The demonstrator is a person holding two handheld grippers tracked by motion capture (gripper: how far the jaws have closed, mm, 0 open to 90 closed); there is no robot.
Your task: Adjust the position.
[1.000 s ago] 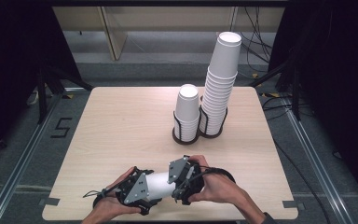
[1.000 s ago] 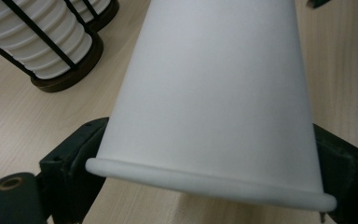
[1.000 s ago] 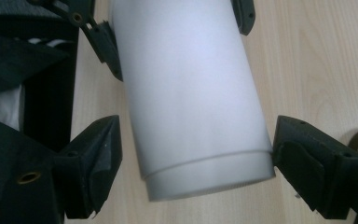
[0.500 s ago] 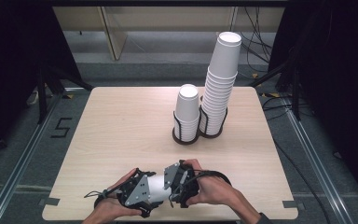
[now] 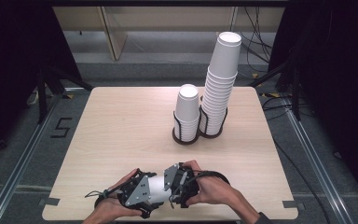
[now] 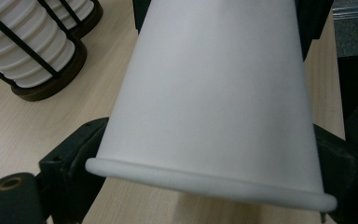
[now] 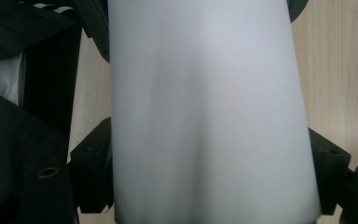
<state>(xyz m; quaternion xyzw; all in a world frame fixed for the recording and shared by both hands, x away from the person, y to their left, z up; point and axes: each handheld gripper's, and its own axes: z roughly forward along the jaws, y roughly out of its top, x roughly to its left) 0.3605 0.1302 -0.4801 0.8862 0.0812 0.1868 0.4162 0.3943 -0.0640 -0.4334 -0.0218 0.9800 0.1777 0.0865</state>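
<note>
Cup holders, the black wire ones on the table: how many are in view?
2. The shorter holder, with the low cup stack, stands near the table's middle; the taller holder, with the tall cup stack, stands touching it on its right. None looks hidden.

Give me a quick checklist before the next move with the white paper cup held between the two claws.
1. Left claw closed on the paper cup near its rim: ok.
2. Right claw closed on the cup's wall: ok.
3. One cup or several nested: cannot tell.
4. Cup wall free of dents: ok, as far as the gripper views show.
5. Short stack and tall stack upright in their black holders: ok.
6. Bare table between the hands and the stacks: ok.
</note>
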